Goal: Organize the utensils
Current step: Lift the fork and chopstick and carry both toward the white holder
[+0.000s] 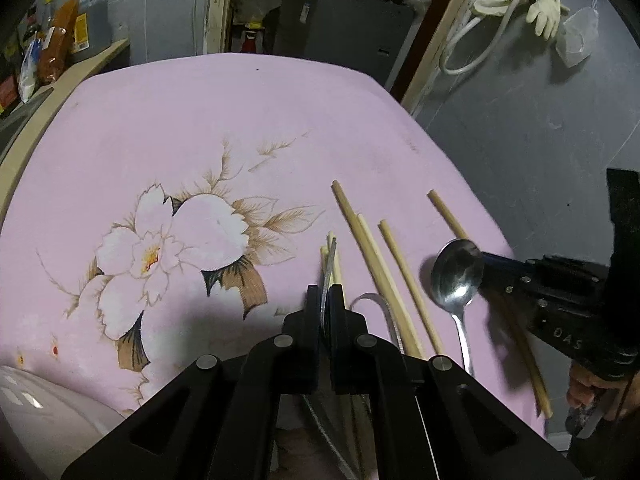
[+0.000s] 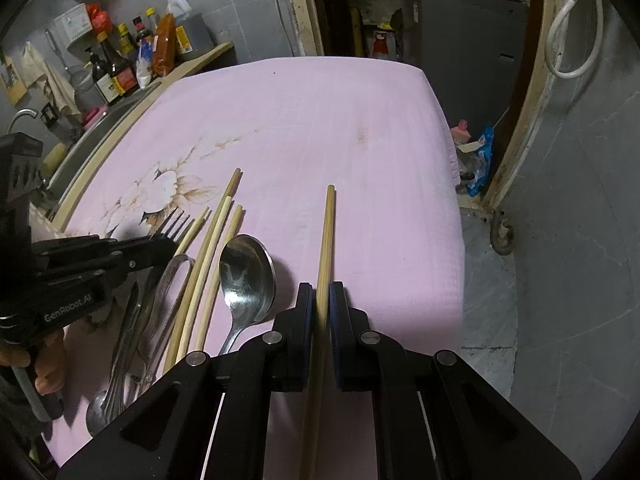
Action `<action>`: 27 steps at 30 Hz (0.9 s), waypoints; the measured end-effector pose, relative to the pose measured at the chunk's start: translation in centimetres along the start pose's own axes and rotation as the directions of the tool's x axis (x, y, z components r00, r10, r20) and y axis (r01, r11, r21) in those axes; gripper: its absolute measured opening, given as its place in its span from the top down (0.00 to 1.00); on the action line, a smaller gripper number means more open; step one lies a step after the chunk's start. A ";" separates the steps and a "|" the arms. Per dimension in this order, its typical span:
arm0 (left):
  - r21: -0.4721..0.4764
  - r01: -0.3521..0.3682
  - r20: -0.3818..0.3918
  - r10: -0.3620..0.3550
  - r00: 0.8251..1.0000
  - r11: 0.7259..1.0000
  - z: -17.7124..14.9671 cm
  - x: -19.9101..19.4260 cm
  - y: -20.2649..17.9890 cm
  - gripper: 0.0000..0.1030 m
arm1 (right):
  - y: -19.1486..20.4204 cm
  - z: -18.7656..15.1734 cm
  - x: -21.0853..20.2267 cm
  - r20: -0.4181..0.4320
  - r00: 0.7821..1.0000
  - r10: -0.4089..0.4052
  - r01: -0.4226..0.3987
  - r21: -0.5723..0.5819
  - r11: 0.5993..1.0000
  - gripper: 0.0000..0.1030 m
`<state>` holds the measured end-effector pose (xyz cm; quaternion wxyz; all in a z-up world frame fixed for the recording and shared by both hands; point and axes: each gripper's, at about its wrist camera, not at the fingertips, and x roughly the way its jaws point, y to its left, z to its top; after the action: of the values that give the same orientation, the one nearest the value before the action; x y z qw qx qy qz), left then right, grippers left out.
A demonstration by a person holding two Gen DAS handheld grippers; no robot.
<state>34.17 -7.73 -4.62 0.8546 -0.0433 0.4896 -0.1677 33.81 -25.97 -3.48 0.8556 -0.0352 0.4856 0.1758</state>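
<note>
On the pink flowered tablecloth [image 1: 240,128] lie several wooden chopsticks [image 1: 376,264], a steel spoon [image 1: 456,276] and other steel utensils. My left gripper [image 1: 325,294] is shut on a steel fork [image 1: 329,272], seen edge-on here; the right wrist view shows its tines [image 2: 176,226] sticking out of that gripper [image 2: 160,246]. My right gripper [image 2: 321,294] is shut on a single chopstick [image 2: 326,236] lying apart to the right of the spoon [image 2: 248,276]. In the left wrist view the right gripper [image 1: 490,262] sits just right of the spoon bowl.
Steel tongs [image 2: 168,280] and another spoon [image 2: 98,412] lie at the left of the chopsticks [image 2: 208,252]. A white bowl [image 1: 36,408] stands at the near left. Bottles [image 2: 116,64] stand on a counter at the left. The table's right edge [image 2: 456,200] drops to a grey floor.
</note>
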 end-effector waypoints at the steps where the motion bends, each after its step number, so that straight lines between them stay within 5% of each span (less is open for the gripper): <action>1: 0.001 0.000 0.006 0.000 1.000 1.000 -0.1 -0.2 -0.1 0.99 | -0.1 -0.1 0.0 0.004 1.000 0.002 -0.002 0.008 1.000 0.94; 7: 0.023 -0.019 0.154 0.015 0.988 1.000 -1.4 -3.9 -0.8 0.99 | 0.3 -1.6 -1.6 0.103 0.994 0.047 -0.054 0.064 0.996 0.96; 10: 0.044 -0.048 0.271 0.034 0.962 0.998 -2.3 -6.8 -1.6 0.99 | 1.2 -3.4 -3.8 0.228 0.971 0.067 -0.088 0.085 0.992 0.96; 13: 0.051 -0.075 0.384 0.050 0.922 0.996 -3.2 -9.6 -2.3 0.99 | 2.3 -5.1 -6.1 0.368 0.927 0.074 -0.114 0.088 0.990 0.96; 20: 0.074 -0.134 0.584 0.066 0.809 0.988 -4.1 -16.6 -3.4 0.99 | 6.7 -6.9 -11.8 0.690 0.723 0.035 -0.071 0.024 0.997 0.96; 26: 0.058 -0.212 0.708 0.110 0.698 0.976 -3.8 -22.9 -2.3 0.99 | 10.6 -5.1 -14.9 0.843 0.530 0.091 -0.090 -0.050 0.995 0.96; 27: 0.048 -0.225 0.722 0.121 0.681 0.973 -3.8 -23.8 -1.7 0.99 | 11.2 -4.6 -15.2 0.854 0.511 0.102 -0.094 -0.062 0.994 0.96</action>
<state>19.44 -1.18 13.41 0.9901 -0.0014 0.1089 -0.0883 19.13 -20.58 8.17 0.9722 0.0799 0.0030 0.2202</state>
